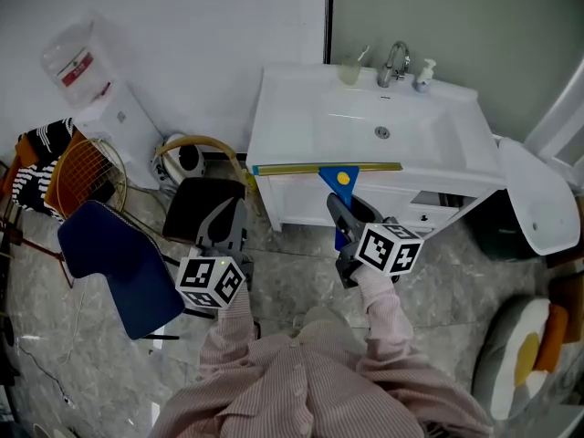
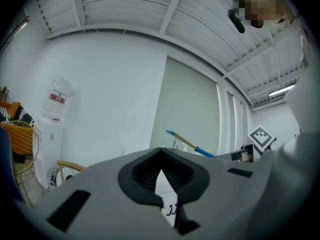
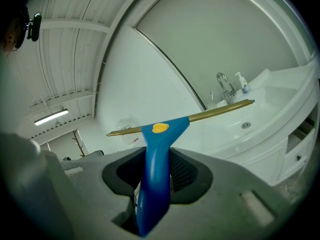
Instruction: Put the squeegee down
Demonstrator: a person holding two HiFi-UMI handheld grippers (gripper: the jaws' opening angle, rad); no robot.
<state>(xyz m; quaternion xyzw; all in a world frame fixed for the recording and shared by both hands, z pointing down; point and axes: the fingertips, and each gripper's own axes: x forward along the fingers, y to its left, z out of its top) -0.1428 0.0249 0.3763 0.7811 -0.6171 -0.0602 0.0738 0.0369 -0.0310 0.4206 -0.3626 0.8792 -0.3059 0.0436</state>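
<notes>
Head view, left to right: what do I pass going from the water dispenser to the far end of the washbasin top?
Water dispenser → left gripper → cup → faucet → soap bottle. The squeegee, held in the right gripper, spans several of these, so it is left out.

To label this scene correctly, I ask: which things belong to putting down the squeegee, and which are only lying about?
Job: squeegee; right gripper, jaws shut on it; washbasin, a possible resting place.
Lying about: blue chair; water dispenser; soap bottle; orange basket.
</notes>
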